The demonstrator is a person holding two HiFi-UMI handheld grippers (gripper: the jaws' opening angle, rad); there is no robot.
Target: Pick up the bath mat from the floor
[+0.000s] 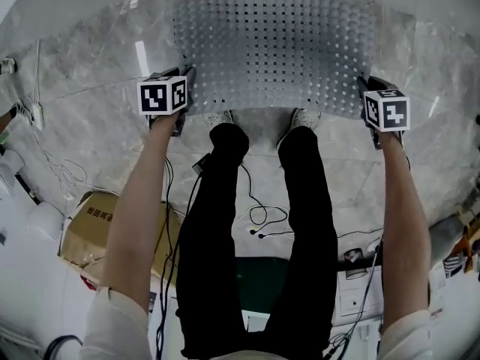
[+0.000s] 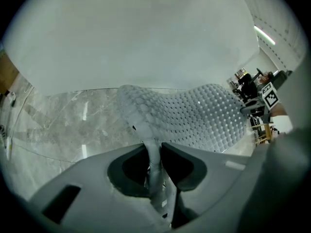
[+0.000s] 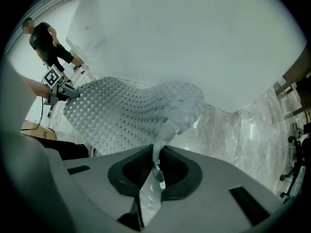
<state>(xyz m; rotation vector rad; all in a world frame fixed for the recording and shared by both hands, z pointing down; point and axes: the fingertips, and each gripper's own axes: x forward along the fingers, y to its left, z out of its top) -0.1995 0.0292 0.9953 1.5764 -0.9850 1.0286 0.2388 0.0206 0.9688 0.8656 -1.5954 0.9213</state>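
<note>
A grey perforated bath mat (image 1: 276, 51) with rows of small bumps hangs spread between my two grippers above the marble floor. My left gripper (image 1: 183, 96) is shut on the mat's near left corner, and my right gripper (image 1: 366, 96) is shut on its near right corner. In the left gripper view the mat (image 2: 194, 118) curves away from the jaws (image 2: 154, 166), its edge pinched flat between them. In the right gripper view the mat (image 3: 131, 113) sags leftward, its corner squeezed in that gripper (image 3: 156, 166).
Marble floor tiles (image 1: 82, 103) lie under the mat and a white wall (image 2: 146, 38) rises behind. A cardboard box (image 1: 90, 235) and loose cables (image 1: 262, 216) lie behind my feet. A second person (image 3: 48, 45) stands far off in the right gripper view.
</note>
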